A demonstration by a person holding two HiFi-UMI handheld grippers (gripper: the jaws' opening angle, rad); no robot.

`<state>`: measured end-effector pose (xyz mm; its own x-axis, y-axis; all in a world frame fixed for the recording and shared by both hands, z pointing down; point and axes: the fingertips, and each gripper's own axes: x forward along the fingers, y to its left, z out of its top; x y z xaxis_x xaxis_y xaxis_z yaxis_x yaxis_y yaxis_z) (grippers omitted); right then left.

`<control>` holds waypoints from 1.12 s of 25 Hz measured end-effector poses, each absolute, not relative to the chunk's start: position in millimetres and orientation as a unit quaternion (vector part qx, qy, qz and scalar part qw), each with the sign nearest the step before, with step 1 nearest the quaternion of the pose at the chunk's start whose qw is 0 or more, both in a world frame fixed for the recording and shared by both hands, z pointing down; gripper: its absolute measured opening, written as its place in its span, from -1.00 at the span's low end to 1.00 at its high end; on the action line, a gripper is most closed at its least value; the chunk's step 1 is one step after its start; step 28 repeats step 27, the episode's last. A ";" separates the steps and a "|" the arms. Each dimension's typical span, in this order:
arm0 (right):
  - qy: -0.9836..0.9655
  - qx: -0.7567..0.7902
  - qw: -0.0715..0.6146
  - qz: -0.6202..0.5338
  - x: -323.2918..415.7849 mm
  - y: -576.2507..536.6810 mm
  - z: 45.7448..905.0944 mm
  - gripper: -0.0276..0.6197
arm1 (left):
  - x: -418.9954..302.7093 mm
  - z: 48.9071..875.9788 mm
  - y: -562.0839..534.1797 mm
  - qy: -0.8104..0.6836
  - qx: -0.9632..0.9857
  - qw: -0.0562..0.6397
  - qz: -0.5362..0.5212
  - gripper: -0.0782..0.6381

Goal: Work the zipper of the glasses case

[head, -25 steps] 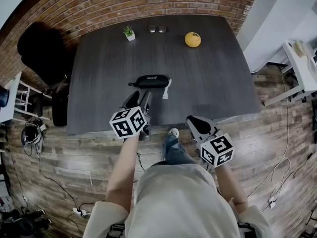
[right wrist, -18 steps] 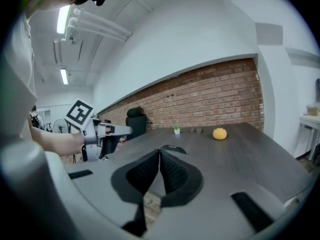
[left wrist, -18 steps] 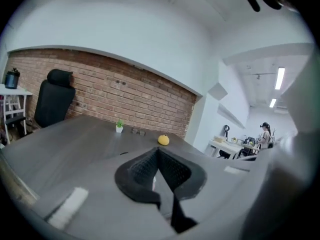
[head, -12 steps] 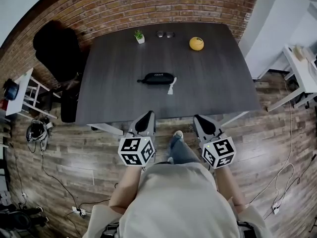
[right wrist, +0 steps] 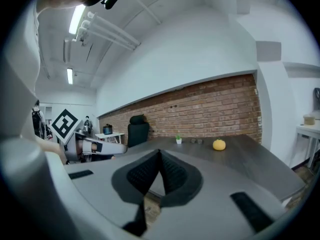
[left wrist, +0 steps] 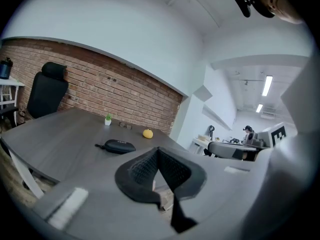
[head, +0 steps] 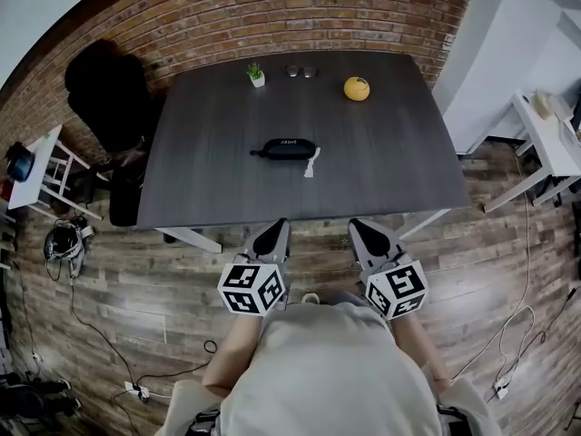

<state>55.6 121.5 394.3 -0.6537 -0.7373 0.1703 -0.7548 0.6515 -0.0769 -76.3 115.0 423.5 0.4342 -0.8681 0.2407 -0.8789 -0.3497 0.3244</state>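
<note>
Wood-plank floor lies under both grippers, which hang just short of the near edge of the counter. The left gripper and the right gripper both have their jaws closed on nothing, pads pressed together, touching no object.

At 12 o'clock from them, about mid-counter and well apart from either, the glasses case lies flat. Its long axis runs 9 to 3 o'clock. A small dark loop points to 9 o'clock, and a white tag trails from the 3 o'clock end toward 5 o'clock. I cannot tell where the zipper pull sits.

The risks, as I judge them: closed jaws arriving at the case would shove it, not take it. The case is loose on a smooth top, so pulling the zipper without the other gripper pinning the body would drag or spin the whole case. The pull is also small and easy to miss.

Farther, at the 12 o'clock edge, stand a small plant, a pair of glasses and an orange fruit, clear of the work.
</note>
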 end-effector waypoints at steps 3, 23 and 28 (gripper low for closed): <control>-0.904 0.417 0.074 0.057 58.5 123.8 391.1 -0.91 | -74.1 419.6 115.7 -0.536 0.818 0.208 0.006 -0.76; -0.900 0.431 0.047 0.055 61.2 119.1 380.3 -0.91 | -80.4 420.1 112.9 -0.514 0.826 0.232 0.003 -0.76; -0.900 0.429 0.051 0.056 59.6 112.9 382.5 -0.91 | -79.3 420.4 105.5 -0.509 0.829 0.230 0.006 -0.76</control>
